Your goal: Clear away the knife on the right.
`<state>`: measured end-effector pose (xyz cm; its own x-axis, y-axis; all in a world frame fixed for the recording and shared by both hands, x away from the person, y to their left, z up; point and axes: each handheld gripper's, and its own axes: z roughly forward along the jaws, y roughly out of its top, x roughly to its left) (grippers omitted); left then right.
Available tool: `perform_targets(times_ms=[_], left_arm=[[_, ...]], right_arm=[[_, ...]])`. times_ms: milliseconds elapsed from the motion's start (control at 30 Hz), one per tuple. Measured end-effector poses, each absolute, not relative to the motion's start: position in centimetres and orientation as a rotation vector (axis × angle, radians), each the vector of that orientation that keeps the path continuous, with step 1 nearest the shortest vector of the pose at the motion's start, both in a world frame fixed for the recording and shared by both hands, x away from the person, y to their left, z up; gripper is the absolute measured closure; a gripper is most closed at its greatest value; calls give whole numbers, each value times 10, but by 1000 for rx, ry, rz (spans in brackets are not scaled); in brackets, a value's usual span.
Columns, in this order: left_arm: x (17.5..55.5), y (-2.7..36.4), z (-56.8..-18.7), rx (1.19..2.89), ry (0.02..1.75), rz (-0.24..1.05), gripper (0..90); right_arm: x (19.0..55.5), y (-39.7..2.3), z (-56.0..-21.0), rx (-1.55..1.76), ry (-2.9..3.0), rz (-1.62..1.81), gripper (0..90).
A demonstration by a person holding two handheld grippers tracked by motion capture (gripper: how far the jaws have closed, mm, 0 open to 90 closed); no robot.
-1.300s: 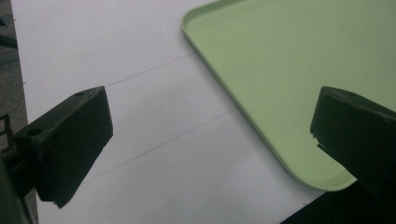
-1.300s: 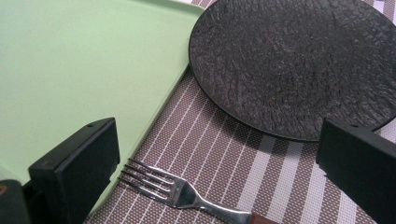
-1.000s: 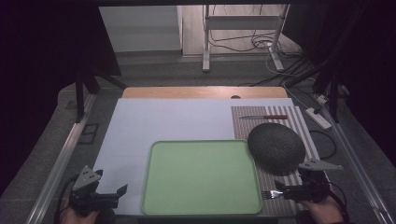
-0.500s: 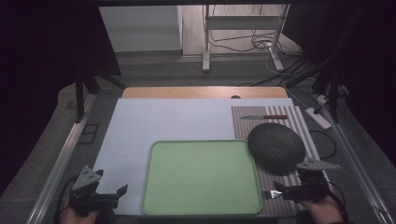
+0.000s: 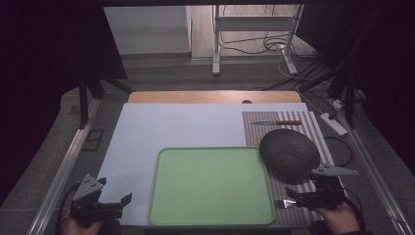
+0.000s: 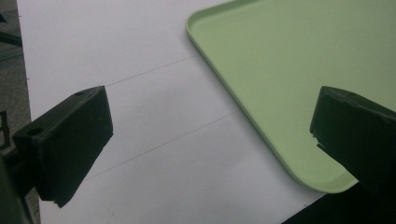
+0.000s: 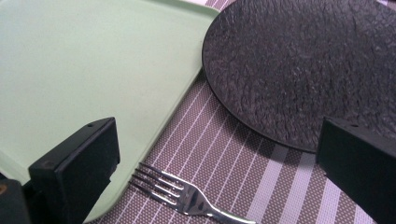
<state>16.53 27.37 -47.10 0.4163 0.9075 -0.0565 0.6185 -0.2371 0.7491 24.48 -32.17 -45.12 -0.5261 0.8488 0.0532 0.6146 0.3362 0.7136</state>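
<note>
1. The white table sheet (image 5: 171, 132) covers most of the worktop, with a strip of bare wood at its far edge.
2. The green tray (image 5: 210, 186) lies flat and bare at the near middle of the sheet; its right edge sits just beside the striped mat.
3. The striped placemat (image 5: 313, 122) lies on the right side of the table.
4. The dark round plate (image 5: 288, 154) rests on the mat, its left rim close to the tray's far right corner.
5. The left gripper (image 5: 117, 203) hovers at the near left corner over the white sheet, its jaws spread wide with nothing between them; the tray's corner lies by its right jaw.
6. The right gripper (image 5: 293, 198) is at the near right, jaws also wide apart and gripping nothing.
7. The knife (image 5: 276, 123), red-handled, lies across the far end of the mat, well apart from both grippers.
8. The fork (image 7: 187, 196) lies on the mat between the right gripper's open jaws, tines pointing toward the tray, just beside its edge.
</note>
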Motion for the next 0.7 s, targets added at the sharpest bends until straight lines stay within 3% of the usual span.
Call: perform_targets(times_ms=[700], left_arm=[[170,277,-473,1958,1303,442,9]], right_arm=[[265,-309,-445,1201,2309,995,0]])
